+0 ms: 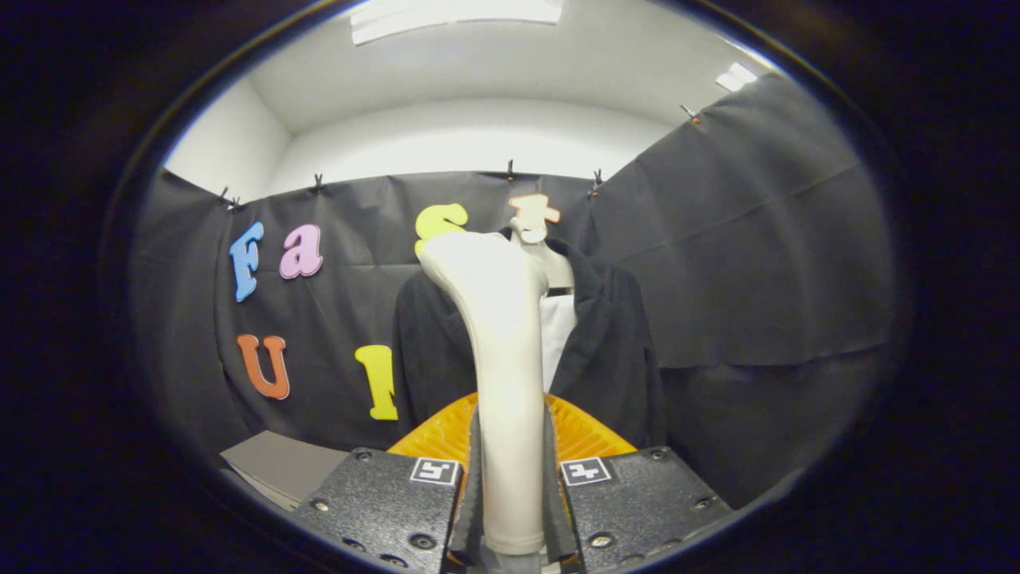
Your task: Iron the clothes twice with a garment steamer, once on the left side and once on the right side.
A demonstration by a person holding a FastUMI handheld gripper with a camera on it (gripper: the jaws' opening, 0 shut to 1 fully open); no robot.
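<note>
My gripper (511, 470) is shut on the handle of a cream-white garment steamer (502, 335), which stands upright between the fingers with its head tilted up and to the left. Beyond the steamer a black jacket (610, 351) hangs on a pale mannequin form (550, 263) with a white shirt front (558, 323) showing between the lapels. The steamer head is still a little short of the jacket's left shoulder and covers part of it.
A grey table surface (279, 462) lies low to the left of the fingers. The black booth cloth (757, 263) closes the back and right side, close behind the jacket.
</note>
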